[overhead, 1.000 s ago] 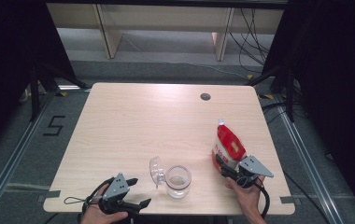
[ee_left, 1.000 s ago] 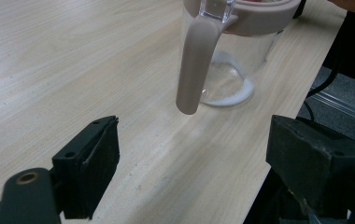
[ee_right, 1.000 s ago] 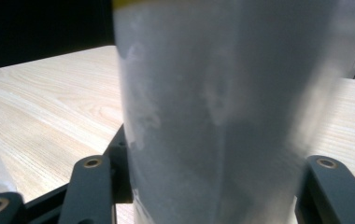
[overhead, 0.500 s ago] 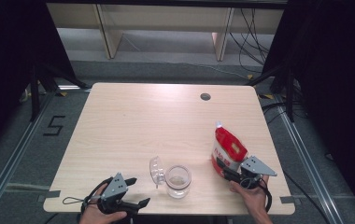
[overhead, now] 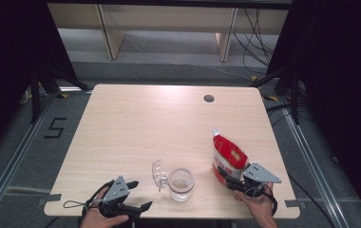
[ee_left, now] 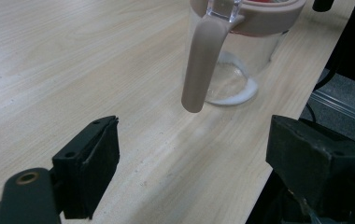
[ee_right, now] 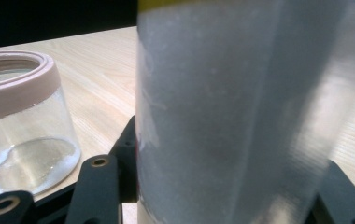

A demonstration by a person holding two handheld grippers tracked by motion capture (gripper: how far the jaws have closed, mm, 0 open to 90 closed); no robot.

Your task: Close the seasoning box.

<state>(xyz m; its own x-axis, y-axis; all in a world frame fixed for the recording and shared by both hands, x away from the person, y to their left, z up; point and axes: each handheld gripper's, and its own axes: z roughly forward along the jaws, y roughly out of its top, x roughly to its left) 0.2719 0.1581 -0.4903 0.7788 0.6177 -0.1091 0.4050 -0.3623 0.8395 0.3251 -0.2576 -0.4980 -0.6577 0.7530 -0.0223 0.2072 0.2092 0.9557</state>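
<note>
A red pouch (overhead: 229, 156) with a white spout stands near the table's front right, and my right gripper (overhead: 226, 178) is shut on its lower part. In the right gripper view the pouch (ee_right: 241, 116) sits between the black jaws of the right gripper (ee_right: 222, 196). A clear glass jar (overhead: 181, 183) with a pink rim stands left of it, its clear lid (overhead: 158, 171) flipped open. My left gripper (overhead: 139, 194) rests at the front edge, open with nothing between its jaws. In the left gripper view the jar (ee_left: 241, 46) and its pink strap (ee_left: 203, 60) lie beyond the left gripper (ee_left: 194, 154).
The light wooden table (overhead: 169, 123) has a round cable hole (overhead: 209, 98) at the back right. Dark curtains flank both sides, and metal floor rails run along the table's left and right. The jar (ee_right: 21, 121) holds a thin white residue on its bottom.
The red pouch in my right gripper has shifted slightly toward the near edge, its top leaning a little to the left. The left gripper has not moved.
</note>
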